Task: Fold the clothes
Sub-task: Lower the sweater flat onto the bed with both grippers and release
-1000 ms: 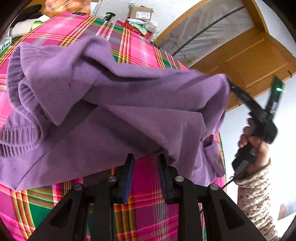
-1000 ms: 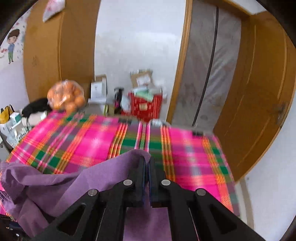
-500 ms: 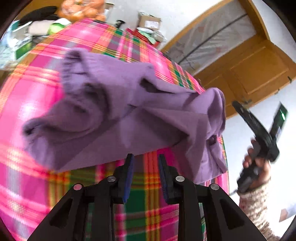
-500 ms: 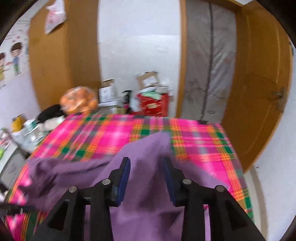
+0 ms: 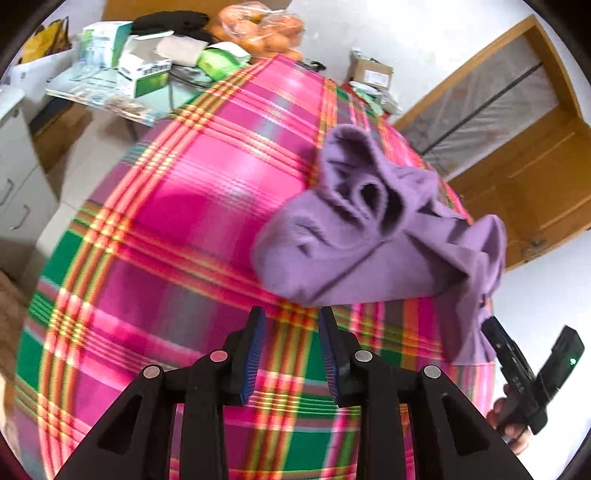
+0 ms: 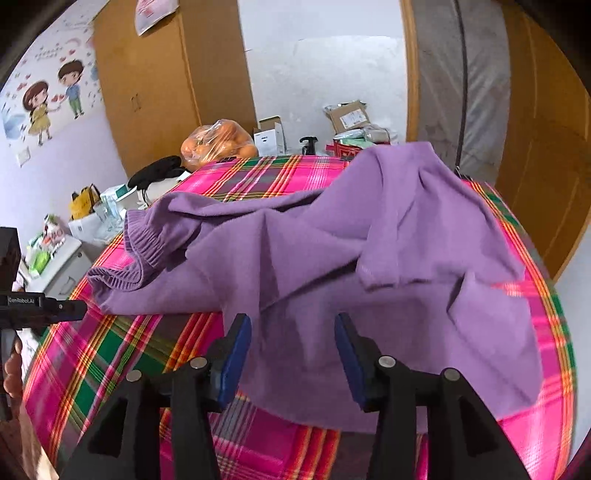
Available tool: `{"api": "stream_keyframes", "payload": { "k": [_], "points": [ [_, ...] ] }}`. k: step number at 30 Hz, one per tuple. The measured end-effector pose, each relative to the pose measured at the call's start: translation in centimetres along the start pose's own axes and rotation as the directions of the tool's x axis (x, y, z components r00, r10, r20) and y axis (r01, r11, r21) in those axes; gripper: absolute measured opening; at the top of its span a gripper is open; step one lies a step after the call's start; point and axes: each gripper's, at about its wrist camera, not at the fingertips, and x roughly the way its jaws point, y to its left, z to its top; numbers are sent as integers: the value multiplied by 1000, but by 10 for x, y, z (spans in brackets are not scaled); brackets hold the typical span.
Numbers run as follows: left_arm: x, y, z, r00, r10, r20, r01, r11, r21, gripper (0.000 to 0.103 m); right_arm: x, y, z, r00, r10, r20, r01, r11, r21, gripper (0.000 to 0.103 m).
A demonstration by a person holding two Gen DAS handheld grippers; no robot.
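A purple sweater (image 6: 332,251) lies crumpled on the pink and green plaid tablecloth (image 6: 110,350), ribbed hem (image 6: 144,247) toward the left. My right gripper (image 6: 291,325) hovers over its near edge with the jaws opening; the fabric lies under them and the pads do not press it. In the left wrist view the same sweater (image 5: 369,240) is a heap at the right side of the table. My left gripper (image 5: 291,317) is to the left of it, above bare tablecloth (image 5: 166,221), jaws a little apart with nothing between them.
A side table with boxes (image 5: 147,70) and a bag of oranges (image 5: 258,29) stands past the far edge. A white drawer cabinet (image 5: 18,184) is at the left, and wooden doors (image 5: 535,166) at the right. More boxes (image 6: 347,118) sit by the far wall.
The right gripper has opened and let go of the sweater, which has dropped into a heap on the table. The left gripper has moved left, away from the sweater.
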Motion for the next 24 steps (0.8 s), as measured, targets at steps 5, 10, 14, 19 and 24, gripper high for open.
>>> {"api": "stream_keyframes", "payload": {
  "k": [5,10,14,19,24],
  "points": [
    [-1,4,5,997,51,54,-52,998,23,30,7,2,-8,1000,27,-14,-26,999,26,51],
    [12,0,15,985,155,74,-164,978,131,31,18,9,-12,1000,1,-25,-1,1000,8,52],
    [17,-7,20,979,168,114,-188,960,207,31,25,10,-13,999,-6,-38,7,1000,3,52],
    [29,-16,29,979,170,108,-192,948,253,30,36,15,-11,998,-46,-42,45,998,-34,52],
    [44,-21,37,980,181,83,-197,945,263,30,45,23,-6,996,-88,-34,85,994,-74,52]
  ]
}}
